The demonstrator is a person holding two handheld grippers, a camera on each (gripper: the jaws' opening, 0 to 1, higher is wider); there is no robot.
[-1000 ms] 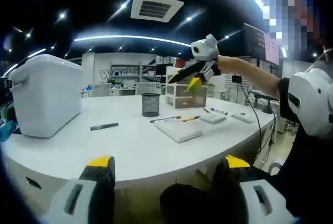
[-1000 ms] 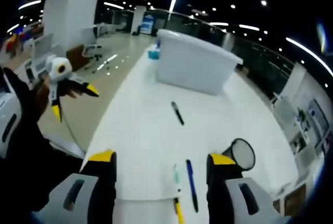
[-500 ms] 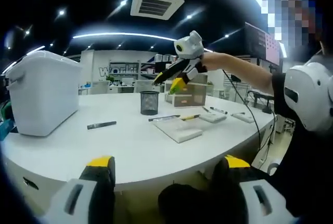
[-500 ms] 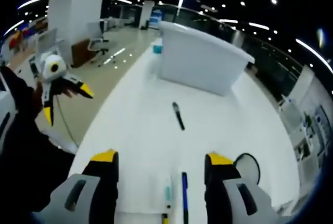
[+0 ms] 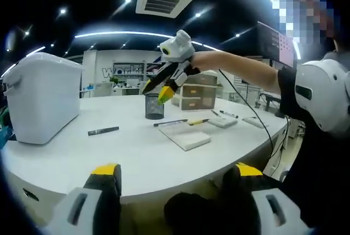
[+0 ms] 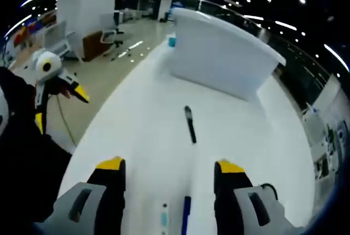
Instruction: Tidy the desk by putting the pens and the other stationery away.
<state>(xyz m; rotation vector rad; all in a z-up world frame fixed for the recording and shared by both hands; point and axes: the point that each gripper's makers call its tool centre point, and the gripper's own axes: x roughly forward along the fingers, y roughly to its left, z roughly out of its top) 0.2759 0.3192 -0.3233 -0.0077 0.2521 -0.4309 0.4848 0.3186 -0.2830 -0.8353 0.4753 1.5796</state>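
Pens look light, stiff, slippery; I'd pinch the black marker pen (image 6: 189, 124) near the white plastic bin (image 6: 224, 60) mid-barrel. Both hand-held grippers, left (image 5: 172, 183) and right (image 6: 168, 180), gape wide, empty.

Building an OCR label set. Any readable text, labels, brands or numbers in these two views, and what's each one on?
"Work...": large pale lettering on the far wall in the left gripper view, its end cut off by the right gripper.
Wall screen: pinkish display, too blurred to read.
White storage bin, black pen: no readable marking.
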